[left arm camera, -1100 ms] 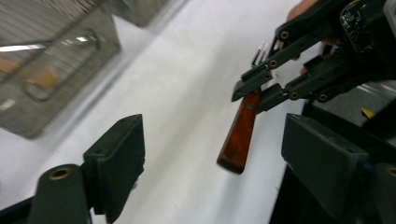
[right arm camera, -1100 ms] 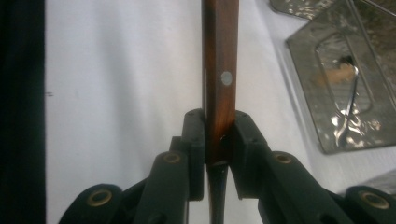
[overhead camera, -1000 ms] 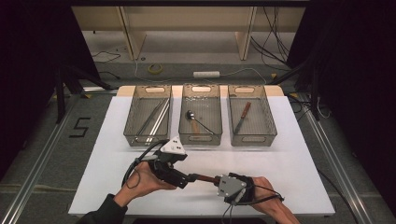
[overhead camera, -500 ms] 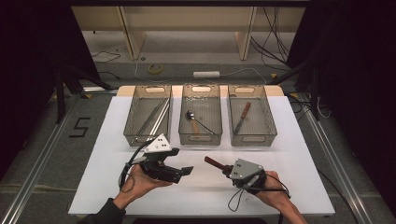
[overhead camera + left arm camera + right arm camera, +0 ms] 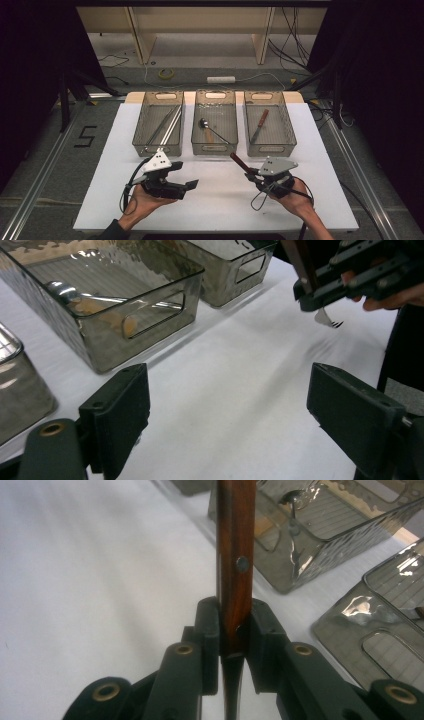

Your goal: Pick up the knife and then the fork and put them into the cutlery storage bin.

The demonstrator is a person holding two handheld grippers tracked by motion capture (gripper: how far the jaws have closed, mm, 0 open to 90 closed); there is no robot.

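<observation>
High view: fork (image 5: 239,162) handle up-left toward trays.

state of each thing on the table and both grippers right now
left gripper: jaws open, nothing between them
right gripper: shut on the fork
fork: clamped by its wooden handle, lifted off the table, tines beyond the jaws
left bin: holds long metal utensils
middle bin: holds a spoon
right bin: holds a wooden-handled knife

Your left gripper (image 5: 186,181) and right gripper (image 5: 248,173) are black with brass-coloured rivets, grey three-cornered top plates, trailing black cables, dark left sleeve (image 5: 111,232)
</observation>
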